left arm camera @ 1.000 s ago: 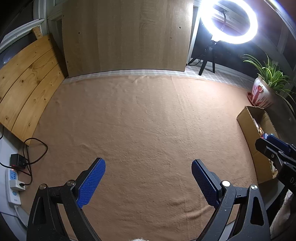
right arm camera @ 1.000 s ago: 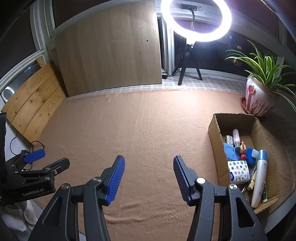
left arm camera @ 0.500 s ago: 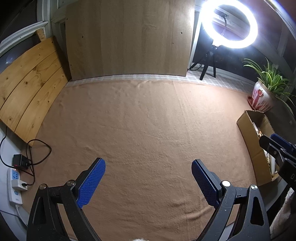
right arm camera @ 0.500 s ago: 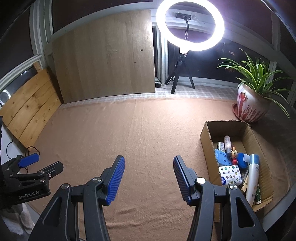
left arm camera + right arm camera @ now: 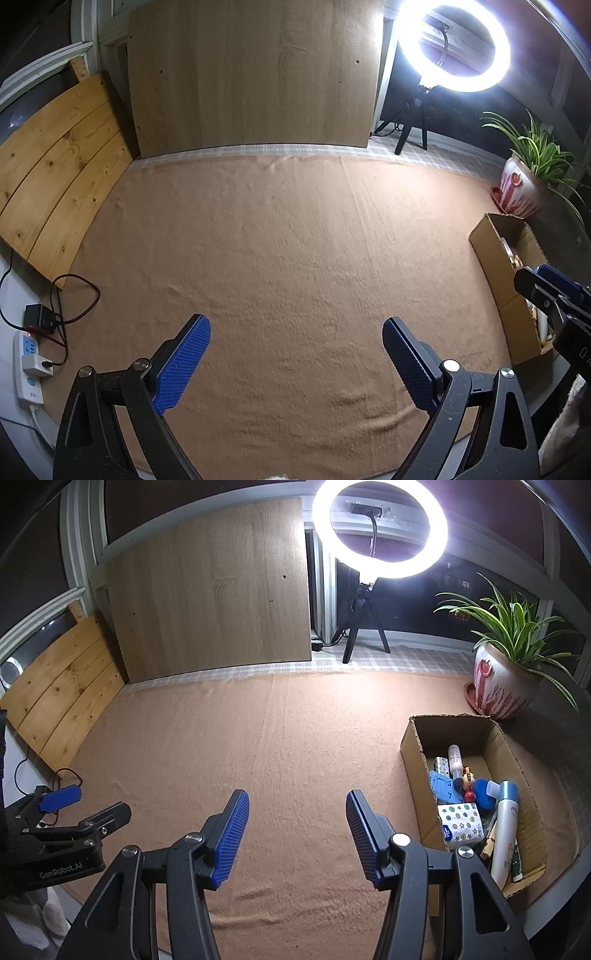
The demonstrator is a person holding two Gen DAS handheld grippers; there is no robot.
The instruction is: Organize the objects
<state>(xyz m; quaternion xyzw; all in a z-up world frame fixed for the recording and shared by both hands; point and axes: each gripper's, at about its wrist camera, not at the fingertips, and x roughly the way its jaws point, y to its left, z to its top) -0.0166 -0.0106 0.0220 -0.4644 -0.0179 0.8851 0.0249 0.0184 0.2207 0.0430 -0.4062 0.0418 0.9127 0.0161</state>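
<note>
Both grippers are hovering over the bare tabletop (image 5: 280, 738), the left gripper (image 5: 295, 363) standing wide open and the right gripper (image 5: 295, 834) roughly half open, neither holding anything. The cardboard box (image 5: 413, 753) of objects is lying just right of the right fingers (image 5: 364, 834); the next reach is probably best made from above, singling out one item.

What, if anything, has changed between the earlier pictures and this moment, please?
Nothing was taken hold of or let go. Only the framing drifted a little: in the right wrist view the cardboard box and potted plant sit slightly lower and further left than a second ago. Both the left tool and right tool stay open and empty over the bare cloth, and the box's contents look unchanged.
</note>
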